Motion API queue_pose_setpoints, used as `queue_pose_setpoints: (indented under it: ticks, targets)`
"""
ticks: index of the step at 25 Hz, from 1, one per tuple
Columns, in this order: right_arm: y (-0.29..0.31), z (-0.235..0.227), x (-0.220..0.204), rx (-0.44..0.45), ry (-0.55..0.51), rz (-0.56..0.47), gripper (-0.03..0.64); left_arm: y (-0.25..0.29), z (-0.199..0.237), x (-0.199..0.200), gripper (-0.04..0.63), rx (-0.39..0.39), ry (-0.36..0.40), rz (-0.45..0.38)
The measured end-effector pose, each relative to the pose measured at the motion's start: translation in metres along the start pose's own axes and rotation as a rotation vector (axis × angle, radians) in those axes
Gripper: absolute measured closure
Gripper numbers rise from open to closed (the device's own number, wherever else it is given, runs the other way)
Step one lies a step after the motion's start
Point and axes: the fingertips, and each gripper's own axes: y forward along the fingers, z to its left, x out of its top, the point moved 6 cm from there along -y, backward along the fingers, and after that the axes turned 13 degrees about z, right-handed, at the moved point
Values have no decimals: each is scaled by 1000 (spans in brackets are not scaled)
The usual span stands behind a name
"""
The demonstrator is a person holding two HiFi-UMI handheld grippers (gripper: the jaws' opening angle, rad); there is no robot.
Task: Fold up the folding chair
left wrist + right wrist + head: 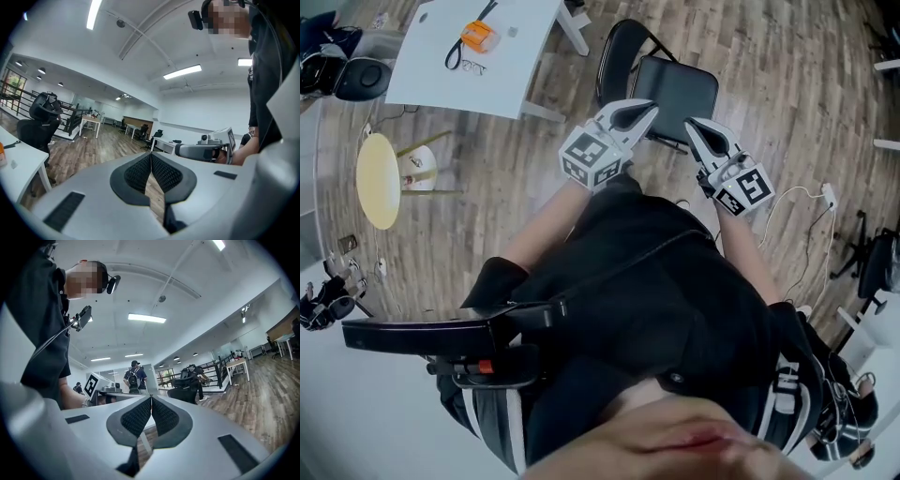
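The black folding chair stands unfolded on the wood floor just ahead of me in the head view. My left gripper reaches toward the seat's near left edge, its jaws shut with nothing between them. My right gripper hovers at the seat's near right edge, also shut and empty. Whether either touches the chair I cannot tell. In the left gripper view the left gripper has its pads pressed together, and the right gripper's body shows beyond. The right gripper is likewise closed in its own view. Neither gripper view shows the chair.
A white table carrying an orange object stands at the back left. A round yellow stool is further left. Cables and a power strip lie on the floor at the right. Office chairs and a person with a backpack are further off.
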Motion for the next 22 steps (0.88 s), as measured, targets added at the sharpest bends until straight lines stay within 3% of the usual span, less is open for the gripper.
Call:
queue_pose_setpoints:
  ticks: [11,22]
  targets:
    - [104,-39,-3,-111,55,39,607,5,117,-12,589,-57,-41,101]
    - [148,-100,-68,-90,164,104,607,47,208,-96,588,100,-271,325]
